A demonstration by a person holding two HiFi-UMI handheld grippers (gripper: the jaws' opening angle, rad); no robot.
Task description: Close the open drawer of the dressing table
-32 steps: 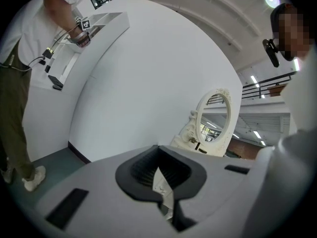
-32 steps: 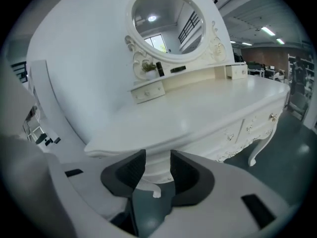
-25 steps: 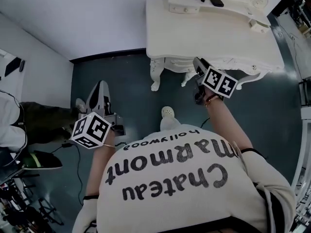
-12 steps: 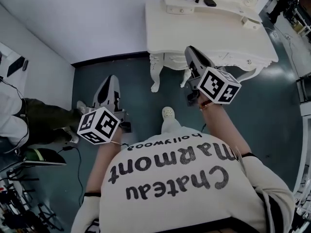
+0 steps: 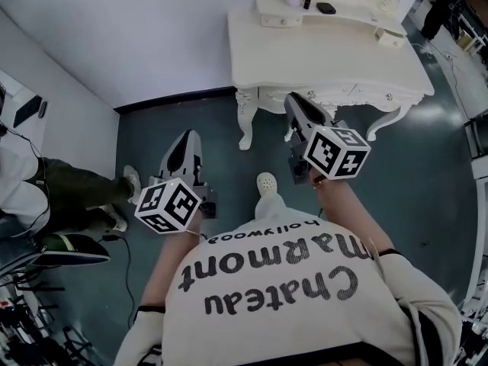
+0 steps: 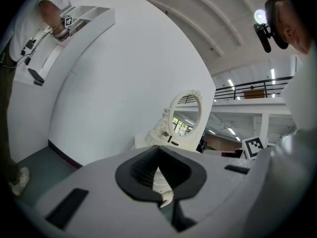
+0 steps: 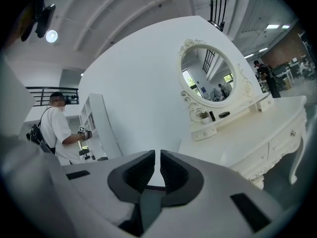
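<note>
All drawer fronts [image 7: 283,139] in sight flush with the carved front of the dressing table [image 5: 320,56], no box jutting forward in the head view or the right gripper view; by that, probably the closing already done, with little left beyond drawing back and perhaps checking that the drawer seated fully. Table straight ahead against the white wall [image 5: 137,36], front edge just beyond the right gripper [image 5: 294,101] and apart from it. Right tongs just now closing, drawn in to a thin slit with nothing inside; left gripper [image 5: 191,136] clenched as well, pads [image 6: 143,169] meeting at the tip, empty, off to the left of the table and touching nothing. Cream painted wood, smooth and faintly glossy on the broad top; scalloped edges, small round knobs [image 7: 293,132], curled legs [image 5: 245,120]; oval mirror [image 7: 208,78] in a scrolled ornate frame. Ribbed dark rubber pads set in pale grey plastic shells. Matt dark teal floor [image 5: 427,181]
</note>
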